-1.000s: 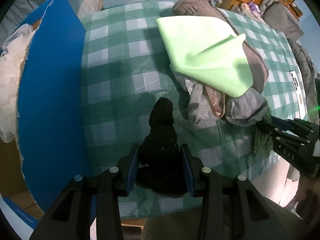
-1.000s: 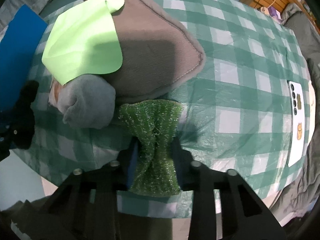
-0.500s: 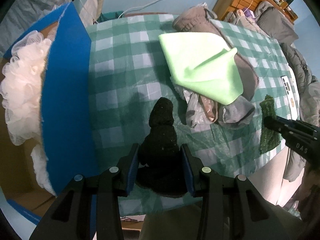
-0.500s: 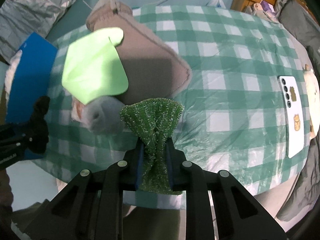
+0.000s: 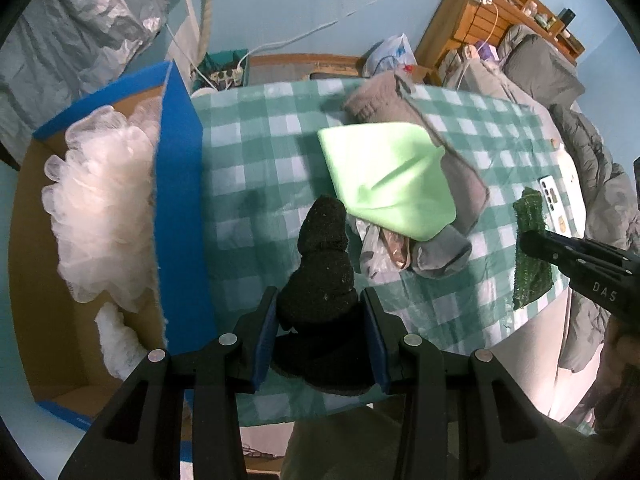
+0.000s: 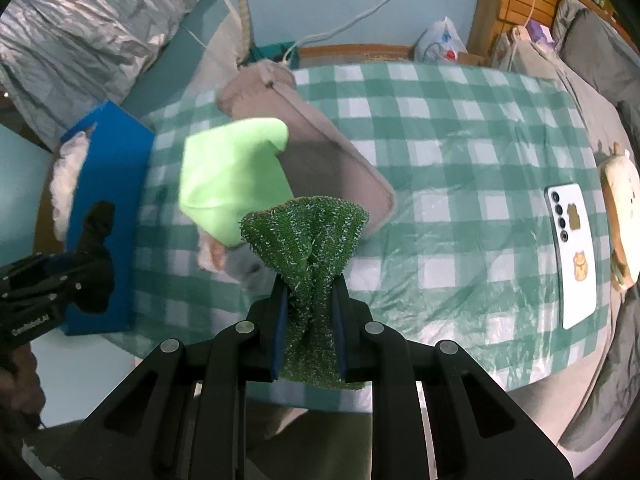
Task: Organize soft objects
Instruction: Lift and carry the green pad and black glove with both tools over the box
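Note:
My left gripper (image 5: 320, 316) is shut on a black sock (image 5: 320, 264) and holds it above the near edge of the checked table (image 5: 256, 168). My right gripper (image 6: 308, 304) is shut on a green scrubbing cloth (image 6: 308, 228), lifted off the table; the cloth also shows in the left wrist view (image 5: 530, 248). A light green cloth (image 5: 384, 176) lies on a grey-brown cushion (image 5: 460, 160), with a grey sock (image 5: 440, 252) and a clear plastic bag (image 5: 372, 244) beside it. A blue-edged cardboard box (image 5: 176, 200) at the left holds a white mesh pouf (image 5: 100, 208).
A white phone (image 6: 572, 252) lies at the table's right side, with a small plush toy (image 6: 620, 208) beyond it. Bedding and a wooden shelf (image 5: 500, 12) stand behind the table. The box stands against the table's left edge.
Both grippers have risen and pulled back from the table with their items. The green scrubbing cloth has come up off the table. More of the box and pouf shows.

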